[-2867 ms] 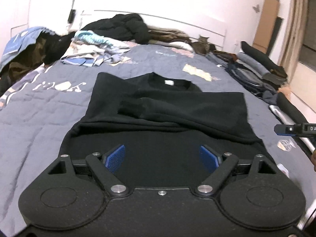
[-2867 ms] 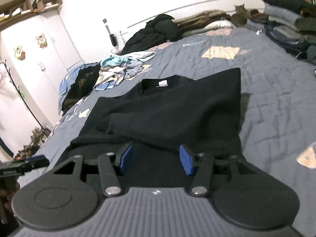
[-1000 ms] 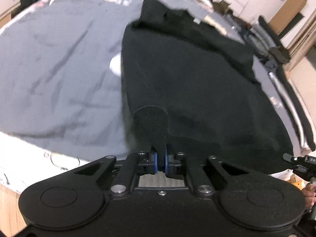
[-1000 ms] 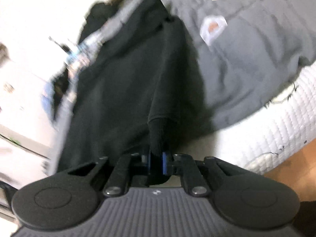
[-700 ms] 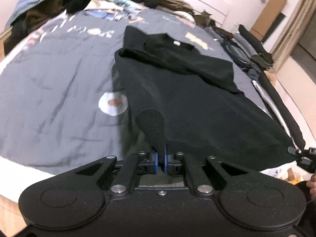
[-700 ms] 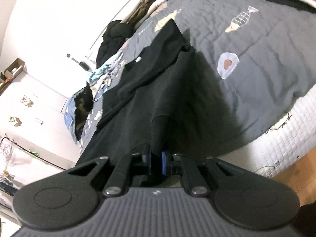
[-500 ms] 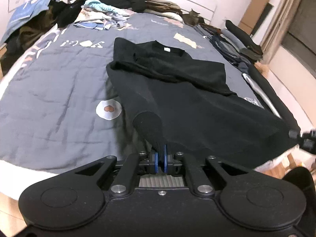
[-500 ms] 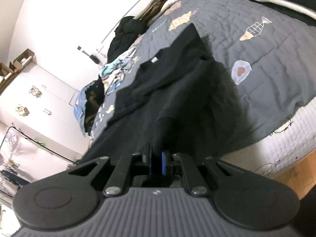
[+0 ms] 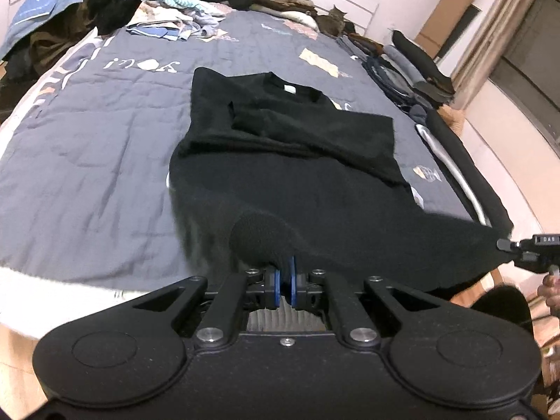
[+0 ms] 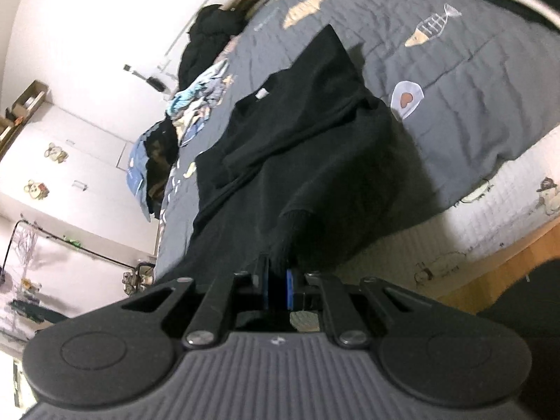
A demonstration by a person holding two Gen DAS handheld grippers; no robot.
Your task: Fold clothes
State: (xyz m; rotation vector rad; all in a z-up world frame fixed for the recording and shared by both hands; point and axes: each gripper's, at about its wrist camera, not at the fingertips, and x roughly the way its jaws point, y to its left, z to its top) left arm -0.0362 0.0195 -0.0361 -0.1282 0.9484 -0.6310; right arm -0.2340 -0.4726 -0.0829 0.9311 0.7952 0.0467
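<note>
A black sweater (image 9: 297, 133) lies on the grey quilted bed (image 9: 87, 147), collar away from me and both sleeves folded across its chest. My left gripper (image 9: 284, 281) is shut on the hem's left corner. The hem hangs stretched above the bed's near edge. In the right wrist view the same sweater (image 10: 301, 112) runs away up the bed, and my right gripper (image 10: 278, 287) is shut on the hem's right corner. The right gripper's tip (image 9: 525, 245) shows at the far right of the left wrist view, with part of a hand below it.
Loose clothes (image 9: 175, 10) are heaped at the head of the bed. Folded garments (image 9: 413, 66) line its right side, and a cat (image 9: 332, 22) sits near the headboard. The white mattress side (image 10: 472, 217) and wooden floor (image 10: 518, 255) lie below on the right.
Both grippers closed on the hem's corners and have risen with them. The hem has come up off the bed and now hangs taut between them.
</note>
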